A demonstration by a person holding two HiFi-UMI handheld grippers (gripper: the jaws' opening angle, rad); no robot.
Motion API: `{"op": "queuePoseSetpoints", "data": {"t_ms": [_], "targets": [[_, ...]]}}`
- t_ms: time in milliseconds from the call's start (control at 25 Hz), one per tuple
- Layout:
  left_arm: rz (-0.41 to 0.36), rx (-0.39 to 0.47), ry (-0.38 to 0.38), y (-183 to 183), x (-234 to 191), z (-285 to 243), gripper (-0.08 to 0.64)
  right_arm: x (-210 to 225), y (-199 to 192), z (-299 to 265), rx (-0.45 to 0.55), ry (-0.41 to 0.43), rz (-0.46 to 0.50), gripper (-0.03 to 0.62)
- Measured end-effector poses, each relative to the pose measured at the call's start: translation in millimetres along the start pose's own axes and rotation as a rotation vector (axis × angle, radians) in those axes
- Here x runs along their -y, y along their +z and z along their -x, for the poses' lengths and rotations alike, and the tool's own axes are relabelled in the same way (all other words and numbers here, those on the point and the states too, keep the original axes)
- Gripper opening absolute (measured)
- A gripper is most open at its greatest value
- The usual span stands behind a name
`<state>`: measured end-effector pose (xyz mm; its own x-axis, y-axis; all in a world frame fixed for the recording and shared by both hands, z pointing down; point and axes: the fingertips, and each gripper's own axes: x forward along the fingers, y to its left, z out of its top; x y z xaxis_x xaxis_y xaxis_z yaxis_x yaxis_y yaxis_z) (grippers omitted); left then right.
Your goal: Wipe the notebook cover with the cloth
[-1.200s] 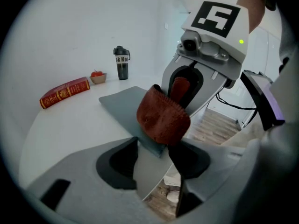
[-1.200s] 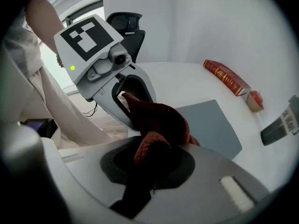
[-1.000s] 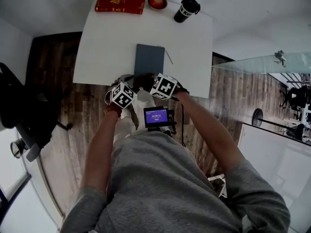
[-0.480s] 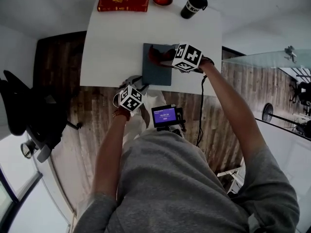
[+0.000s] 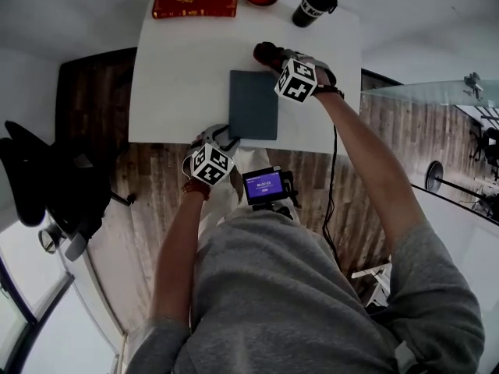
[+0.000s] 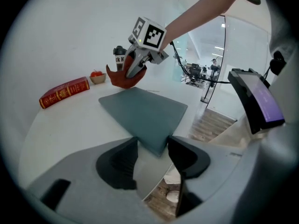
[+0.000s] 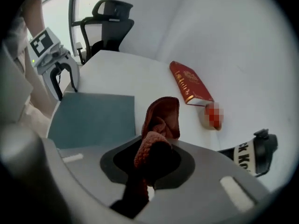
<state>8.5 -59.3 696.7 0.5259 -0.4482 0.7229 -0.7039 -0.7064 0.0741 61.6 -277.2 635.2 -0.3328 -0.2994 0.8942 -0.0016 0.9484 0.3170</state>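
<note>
Notebook is lying in the middle of the white table, and its long axis is running up and down in the head view. Your right gripper is clamping the reddish cloth just above the notebook's upper right corner, so the cover is lying below and left of it. Half a second ago the cloth was over the cover; now it is off it. Your left gripper is waiting wide open at the lower left corner, gripping nothing.

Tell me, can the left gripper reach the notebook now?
Probably yes: the left gripper stands open at a corner of the notebook, nothing between; the right gripper and cloth are at its far end.
</note>
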Motion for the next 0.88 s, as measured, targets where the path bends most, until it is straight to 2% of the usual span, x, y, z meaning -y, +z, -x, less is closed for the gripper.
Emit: {"op": "queuePoseSetpoints", "data": {"t_ms": [120,200,360,880], "targets": [[0.002,0.001,-0.001,0.5,-0.1,0.0,0.204,-38.2,-10.4,-21.6,-0.036,0.051,0.016,0.075],[0.002,0.000,-0.002,-0.1,0.9,0.2,0.204,-48.8,-12.1,-26.4,-0.028,0.027,-0.019,0.074],[0.001,-0.002,0.003,-1.4,0.5,0.2,0.204,-47.9,-12.1,-25.6,-0.007,0.018,-0.153,0.074],[-0.001,0.000,0.006,0.0,0.0,-0.6,0.206,-62.7,-10.4,-22.3,-0.030,0.044,-0.220,0.074]]}}
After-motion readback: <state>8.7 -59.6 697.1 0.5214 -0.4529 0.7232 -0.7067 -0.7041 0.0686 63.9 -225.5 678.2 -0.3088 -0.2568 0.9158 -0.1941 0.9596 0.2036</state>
